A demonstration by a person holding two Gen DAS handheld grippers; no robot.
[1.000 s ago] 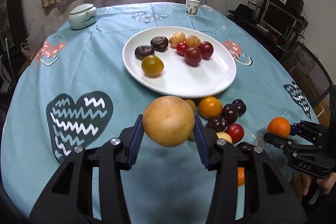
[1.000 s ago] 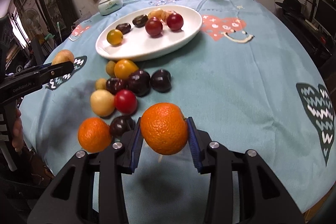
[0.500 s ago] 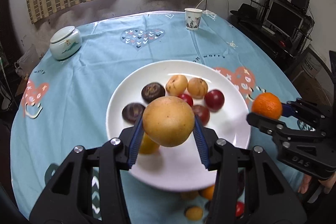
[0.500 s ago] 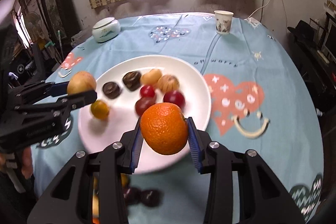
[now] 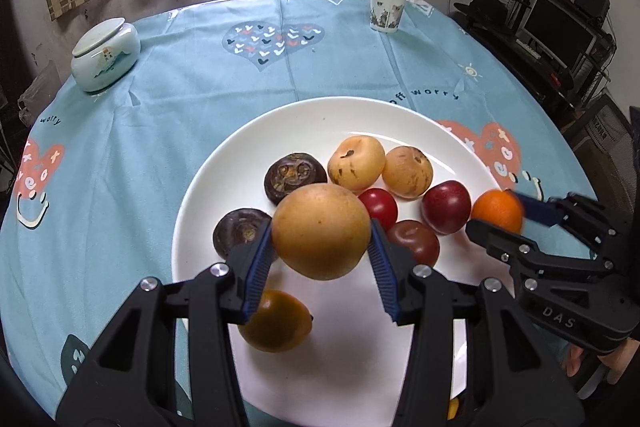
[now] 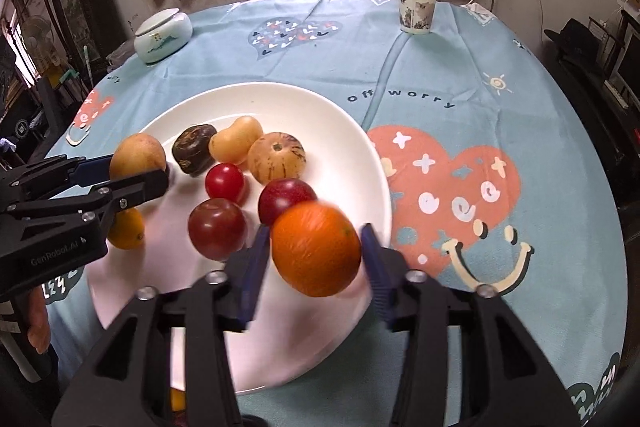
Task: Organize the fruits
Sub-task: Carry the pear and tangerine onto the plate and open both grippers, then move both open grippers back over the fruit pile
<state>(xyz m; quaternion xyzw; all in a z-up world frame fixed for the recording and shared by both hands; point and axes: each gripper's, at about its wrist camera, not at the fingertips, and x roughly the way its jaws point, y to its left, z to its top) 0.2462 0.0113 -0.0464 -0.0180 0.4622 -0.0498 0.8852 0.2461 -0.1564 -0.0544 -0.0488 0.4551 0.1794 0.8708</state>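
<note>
Left tongs (image 5: 320, 247): you grip the pear (image 5: 322, 231) above the plate (image 5: 304, 119).
Right tongs (image 6: 314, 259): opening, clear of your orange (image 6: 316, 249).

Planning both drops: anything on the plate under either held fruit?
Left gripper: the round yellow-brown pear hangs over a small amber fruit on the white ceramic plate. Right gripper, jaws opening: bare plate under the orange.

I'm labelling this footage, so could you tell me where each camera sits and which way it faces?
Left wrist: on the left gripper, angled down at the white plate; its pads hold a yellow fruit.
Right wrist: on the right gripper, jaws opening around an orange.
Shared: plate, paper cup, lidded jar, and each other's gripper.
</note>
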